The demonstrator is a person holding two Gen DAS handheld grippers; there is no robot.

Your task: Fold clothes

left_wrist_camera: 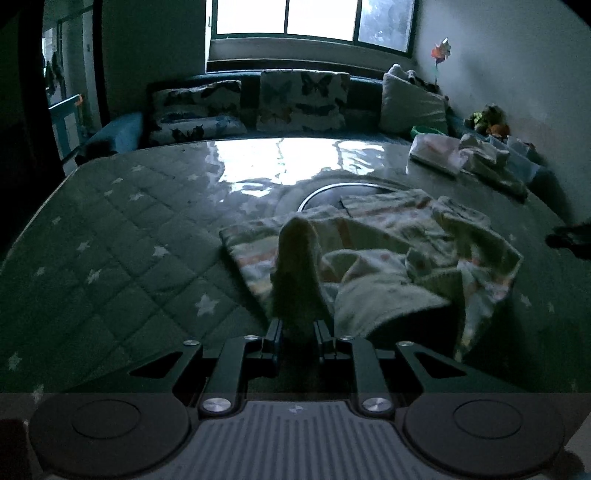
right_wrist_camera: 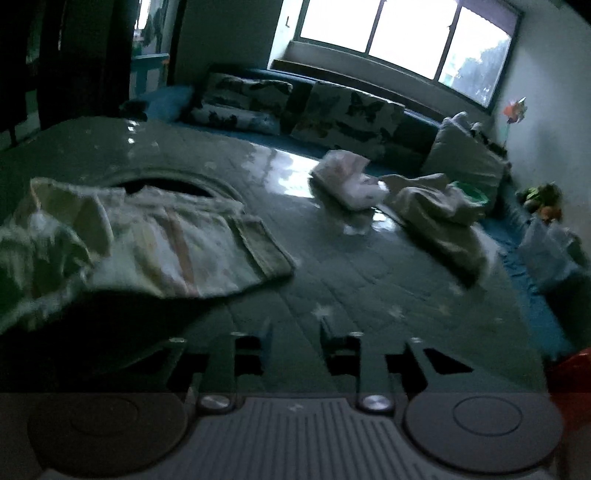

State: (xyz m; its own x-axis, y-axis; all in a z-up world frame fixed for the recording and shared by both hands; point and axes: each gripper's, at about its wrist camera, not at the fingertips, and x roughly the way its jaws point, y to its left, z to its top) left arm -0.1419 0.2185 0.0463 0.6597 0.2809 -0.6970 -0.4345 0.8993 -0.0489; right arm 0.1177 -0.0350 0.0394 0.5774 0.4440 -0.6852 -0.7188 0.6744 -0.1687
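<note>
Dim room w/ a bright window point(left_wrist_camera: 314, 18) at the far end, and a quilted tabletop point(left_wrist_camera: 122, 236) with a star print under a glossy clear cover. One pale patterned garment point(left_wrist_camera: 388, 240) lies crumpled near the middle of it, partly over a round metal ring set in the surface.

Left gripper point(left_wrist_camera: 297, 328) has its jaws nearly closed on a pinch of the garment; the cloth rises in a tented fold straight up from the grip while the rest trails on the tabletop to the right.

Right gripper point(right_wrist_camera: 295, 332) stands part open w/ nothing between its jaws, only bare quilt below. From its view the garment point(right_wrist_camera: 147, 236) lies off to the left, not touching it.

Further back, toward the right wall, sits a folded bundle point(right_wrist_camera: 347, 181) and a looser heap of cloth point(right_wrist_camera: 436, 210) beside it.

Step in hand, by the look of it: early on this piece, picking up and spreading it, no fold made yet. Next move prob. needs the right gripper to swing left, catch a matching edge or corner, then both lift and stretch it flat.
</note>
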